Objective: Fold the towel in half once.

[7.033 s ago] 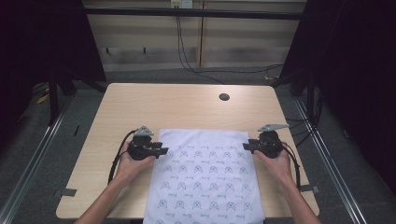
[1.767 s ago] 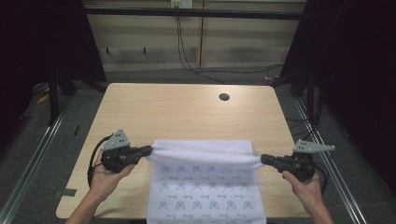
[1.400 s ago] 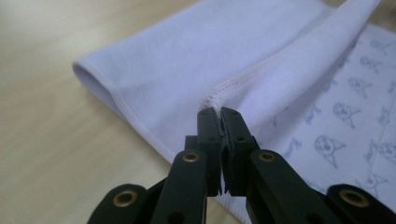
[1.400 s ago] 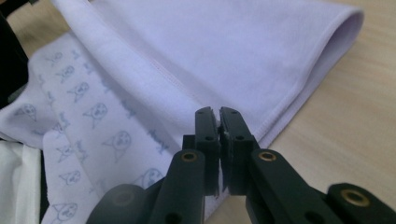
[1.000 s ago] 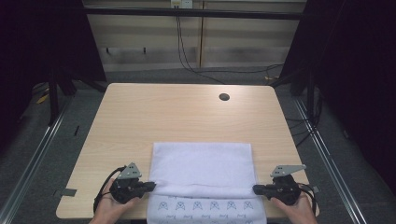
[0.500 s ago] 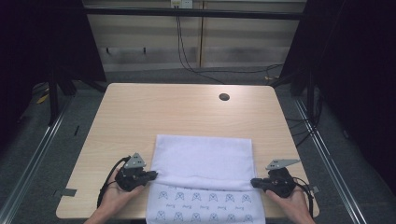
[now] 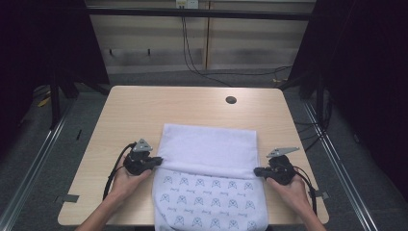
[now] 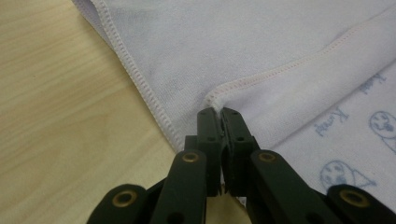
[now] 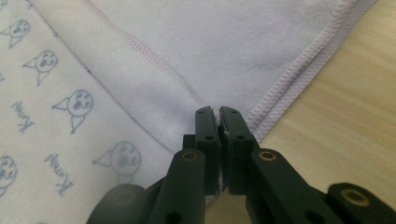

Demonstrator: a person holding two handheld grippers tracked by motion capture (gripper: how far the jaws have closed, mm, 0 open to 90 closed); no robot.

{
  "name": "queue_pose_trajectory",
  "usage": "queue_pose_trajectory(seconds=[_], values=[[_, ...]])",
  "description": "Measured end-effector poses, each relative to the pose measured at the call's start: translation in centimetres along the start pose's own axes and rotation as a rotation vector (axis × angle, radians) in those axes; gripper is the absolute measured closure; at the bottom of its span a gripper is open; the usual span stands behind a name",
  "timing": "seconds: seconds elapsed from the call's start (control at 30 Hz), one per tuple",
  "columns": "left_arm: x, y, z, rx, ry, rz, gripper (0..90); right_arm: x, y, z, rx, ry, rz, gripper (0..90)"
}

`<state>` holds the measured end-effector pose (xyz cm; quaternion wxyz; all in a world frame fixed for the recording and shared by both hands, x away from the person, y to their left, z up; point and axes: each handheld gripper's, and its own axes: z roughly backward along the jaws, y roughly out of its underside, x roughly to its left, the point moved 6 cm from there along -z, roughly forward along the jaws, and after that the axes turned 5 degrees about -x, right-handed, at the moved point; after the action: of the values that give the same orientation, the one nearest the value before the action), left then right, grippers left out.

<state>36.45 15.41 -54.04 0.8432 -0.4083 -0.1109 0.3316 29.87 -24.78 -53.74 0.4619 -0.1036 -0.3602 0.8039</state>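
You are folding the towel (image 7: 208, 153), which is lying on the near half of the table (image 7: 144, 108), with the left gripper (image 7: 156, 162) and right gripper (image 7: 258, 171) each clamping a corner of its folded-over flap. Next, I judge, you are needing to set that edge down squarely and let both corners go.

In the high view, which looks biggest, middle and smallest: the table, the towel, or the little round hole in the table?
1. The table looks biggest.
2. The towel comes next.
3. The round hole looks smallest by far.
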Motion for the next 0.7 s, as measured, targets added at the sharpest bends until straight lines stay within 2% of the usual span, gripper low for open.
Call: queue_pose_trajectory(seconds=[0.17, 0.33, 0.43, 0.57, 0.7], values=[[0.9, -0.7, -0.8, 0.006, -0.021, 0.006, 87.5, -0.7, -0.7, -0.6, -0.002, 0.015, -0.005, 87.1], [1.9, -1.5, -1.5, 0.017, -0.017, 0.007, 87.4, -1.4, -1.5, -1.2, -0.018, 0.024, -0.008, 87.2], [2.6, -2.0, -2.0, 0.019, -0.038, 0.01, 87.5, -1.9, -2.1, -1.8, -0.021, 0.037, -0.013, 87.2], [3.7, -2.5, -2.6, 0.003, -0.041, 0.052, 87.4, -2.6, -3.1, -2.6, -0.027, 0.045, -0.021, 87.2], [4.8, -3.1, -3.2, 0.01, -0.042, 0.055, 87.5, -3.4, -4.2, -3.5, -0.023, 0.065, -0.029, 87.2]])
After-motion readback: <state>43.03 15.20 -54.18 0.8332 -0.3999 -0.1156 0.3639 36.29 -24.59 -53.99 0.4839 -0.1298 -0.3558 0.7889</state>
